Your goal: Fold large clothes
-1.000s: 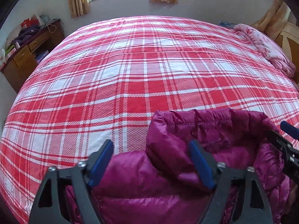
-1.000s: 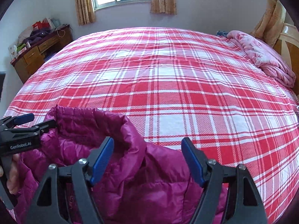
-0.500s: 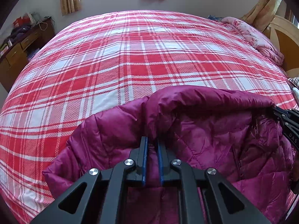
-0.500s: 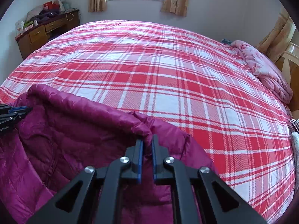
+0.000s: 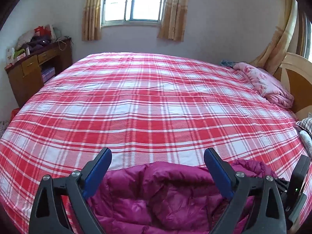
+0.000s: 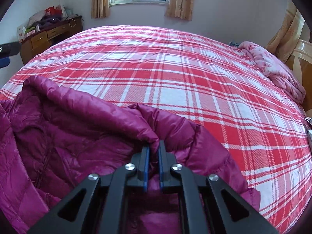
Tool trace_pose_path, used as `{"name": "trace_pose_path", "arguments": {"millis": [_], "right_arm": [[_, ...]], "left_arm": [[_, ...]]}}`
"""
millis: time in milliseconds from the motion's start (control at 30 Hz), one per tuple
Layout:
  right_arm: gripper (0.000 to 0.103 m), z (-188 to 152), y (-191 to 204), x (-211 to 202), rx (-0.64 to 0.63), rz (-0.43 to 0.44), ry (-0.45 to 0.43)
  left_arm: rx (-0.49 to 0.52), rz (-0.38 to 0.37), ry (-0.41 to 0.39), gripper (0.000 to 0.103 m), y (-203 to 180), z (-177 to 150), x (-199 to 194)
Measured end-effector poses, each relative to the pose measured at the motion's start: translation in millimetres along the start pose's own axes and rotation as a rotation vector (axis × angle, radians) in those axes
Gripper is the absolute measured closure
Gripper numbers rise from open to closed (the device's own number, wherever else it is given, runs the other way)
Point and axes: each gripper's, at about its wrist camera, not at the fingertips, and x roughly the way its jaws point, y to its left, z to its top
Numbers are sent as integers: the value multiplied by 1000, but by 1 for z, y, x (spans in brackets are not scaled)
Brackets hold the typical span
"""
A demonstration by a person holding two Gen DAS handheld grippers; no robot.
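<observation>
A magenta puffer jacket point(image 6: 64, 136) lies at the near edge of a bed with a red and white plaid sheet point(image 6: 165, 68). In the right wrist view my right gripper point(image 6: 153, 150) is shut on a fold of the jacket's upper edge. In the left wrist view my left gripper point(image 5: 158, 156) is open, its blue pads wide apart above the jacket point(image 5: 156, 195), holding nothing. Part of the right gripper shows at the right edge of the left wrist view point(image 5: 298, 185). The left gripper's tip shows at the left edge of the right wrist view point(image 6: 7, 52).
A pink quilt point(image 5: 265, 83) is bunched at the bed's far right by a wooden headboard point(image 5: 298, 74). A wooden desk with clutter point(image 5: 37, 66) stands left of the bed. A curtained window point(image 5: 134, 2) is on the far wall.
My left gripper has opened, let go of the jacket and risen. My right gripper stays shut on the jacket's edge.
</observation>
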Motion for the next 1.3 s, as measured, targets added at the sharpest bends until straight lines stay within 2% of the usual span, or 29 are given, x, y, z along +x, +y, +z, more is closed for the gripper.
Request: {"name": "trace_pose_path", "arguments": {"millis": [33, 167, 333, 400, 533, 600, 633, 667, 733, 767, 833, 933, 1000, 1100, 1200, 1267, 1300], "right_arm": [[94, 0, -1, 0, 6, 6, -4], [94, -3, -2, 1, 16, 20, -12], [94, -4, -3, 2, 22, 31, -17], [93, -5, -4, 2, 23, 36, -18], [92, -4, -10, -13, 58, 74, -35], [85, -2, -16, -30, 116, 103, -59], [77, 1, -18, -43, 146, 100, -97], [65, 5, -18, -53, 166, 89, -133], [50, 16, -17, -64, 200, 89, -193], [49, 24, -14, -63, 207, 94, -204], [49, 38, -3, -49, 205, 106, -172], [54, 41, 14, -16, 174, 127, -61], [60, 31, 22, 1, 143, 107, -5], [61, 16, 18, 5, 148, 109, -11], [62, 14, 15, 5, 145, 112, -21], [62, 13, 17, 4, 128, 103, -23], [62, 12, 18, 5, 128, 105, -22]], "left_arm": [[8, -4, 15, 7, -6, 2, 6], [56, 67, 27, 7, -21, -4, 36], [62, 127, 147, 7, -13, -38, 63], [52, 123, 179, 7, -6, -52, 68], [42, 126, 189, 7, -4, -60, 70], [53, 129, 190, 7, -6, -61, 71], [57, 127, 190, 7, -7, -62, 72], [59, 127, 191, 7, -7, -62, 72], [61, 128, 194, 7, -8, -64, 73], [61, 128, 193, 7, -8, -65, 73], [65, 129, 193, 7, -8, -66, 74], [62, 138, 179, 7, -7, -64, 67], [47, 122, 108, 7, -7, -55, 47], [28, 34, 5, 7, -14, -38, 18], [-9, -91, 32, 7, -26, -26, 19], [10, -73, 74, 7, -34, -29, 34], [26, -30, 98, 7, -36, -33, 44]]}}
